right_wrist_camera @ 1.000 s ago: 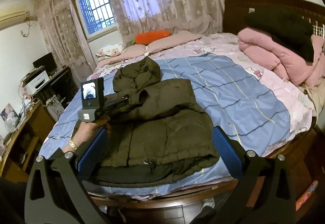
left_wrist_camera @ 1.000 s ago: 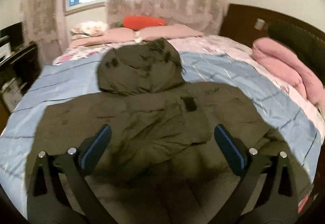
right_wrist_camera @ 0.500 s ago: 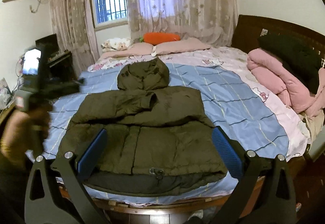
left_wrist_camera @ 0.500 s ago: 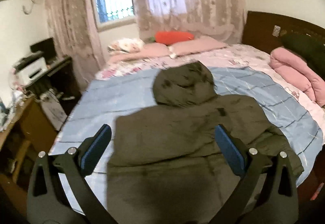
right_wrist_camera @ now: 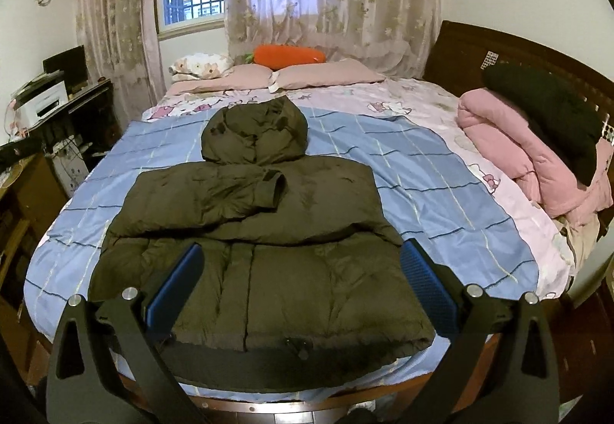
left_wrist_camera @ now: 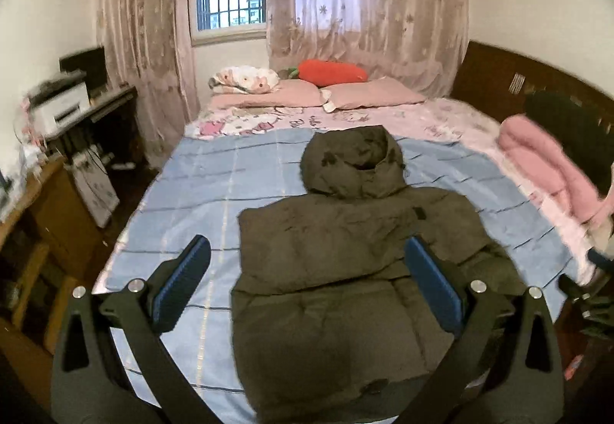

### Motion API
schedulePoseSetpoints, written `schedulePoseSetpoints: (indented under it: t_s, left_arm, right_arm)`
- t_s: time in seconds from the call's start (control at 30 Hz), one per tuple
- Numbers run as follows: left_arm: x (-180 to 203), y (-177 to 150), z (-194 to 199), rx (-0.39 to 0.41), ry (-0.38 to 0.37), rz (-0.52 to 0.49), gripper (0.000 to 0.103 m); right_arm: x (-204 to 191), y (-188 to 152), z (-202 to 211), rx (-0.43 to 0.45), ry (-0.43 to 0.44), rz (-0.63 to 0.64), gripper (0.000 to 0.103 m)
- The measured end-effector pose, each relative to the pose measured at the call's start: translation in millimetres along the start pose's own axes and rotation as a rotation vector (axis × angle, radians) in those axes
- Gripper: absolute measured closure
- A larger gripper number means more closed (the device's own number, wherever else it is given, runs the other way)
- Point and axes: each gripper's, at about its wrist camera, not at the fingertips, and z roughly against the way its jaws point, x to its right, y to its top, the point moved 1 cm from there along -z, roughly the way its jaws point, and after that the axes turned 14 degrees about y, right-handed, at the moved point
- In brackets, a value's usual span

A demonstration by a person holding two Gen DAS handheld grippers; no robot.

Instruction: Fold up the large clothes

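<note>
Item, olive hooded jacket (right_wrist_camera: 261, 255), lower centre of frame on blue bedspread (right_wrist_camera: 441, 193), sleeves folded in; left gripper (left_wrist_camera: 307, 285) and right gripper (right_wrist_camera: 297, 284) both spread, empty; risk: puffy filling springs folds apart, hem slides off bed edge.

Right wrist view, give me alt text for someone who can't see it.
A dark olive hooded jacket lies flat on a blue-striped bed, sleeves folded across its chest, hood toward the pink pillows. The open right gripper hovers over its hem, holding nothing.
</note>
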Motion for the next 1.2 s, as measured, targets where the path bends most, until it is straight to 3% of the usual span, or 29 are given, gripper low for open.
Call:
schedulePoseSetpoints:
  t_s: [0.27, 0.47, 0.6, 0.73, 0.9, 1.03, 1.2]
  left_arm:
    - [-0.6, -10.9, -8.9, 0.004, 0.064, -0.042, 0.002]
    - [0.1, -40.7, -15.0, -0.101, 0.114, 0.006, 0.002]
    - [7.4, -37.3, -21.1, -0.156, 0.108, 0.025, 0.002]
    - [8.9, -11.8, -33.8, -0.187, 0.054, 0.072, 0.002]
    - [27.0, 48.1, -87.0, -0.235, 0.020, 0.020, 0.002]
    - [50.9, 103.4, -162.7, -0.318, 0.011, -0.058, 0.002]
    - [84.9, 161.5, -272.5, -0.485, -0.081, -0.128, 0.002]
  right_arm:
    - [8.7, 16.5, -10.0, -0.024, -0.024, -0.014, 0.001]
    - [18.3, 30.7, -22.7, -0.055, 0.011, -0.028, 0.001]
    - [19.0, 48.6, -31.0, -0.074, 0.046, 0.003, 0.001]
    - [22.8, 75.7, -47.1, -0.112, 0.102, 0.034, 0.001]
    - [28.7, 126.7, -84.5, -0.153, 0.161, 0.038, 0.001]
    - [36.8, 186.5, -158.8, -0.250, 0.185, 0.033, 0.001]
    - [47.8, 248.3, -271.4, -0.421, 0.208, 0.048, 0.001]
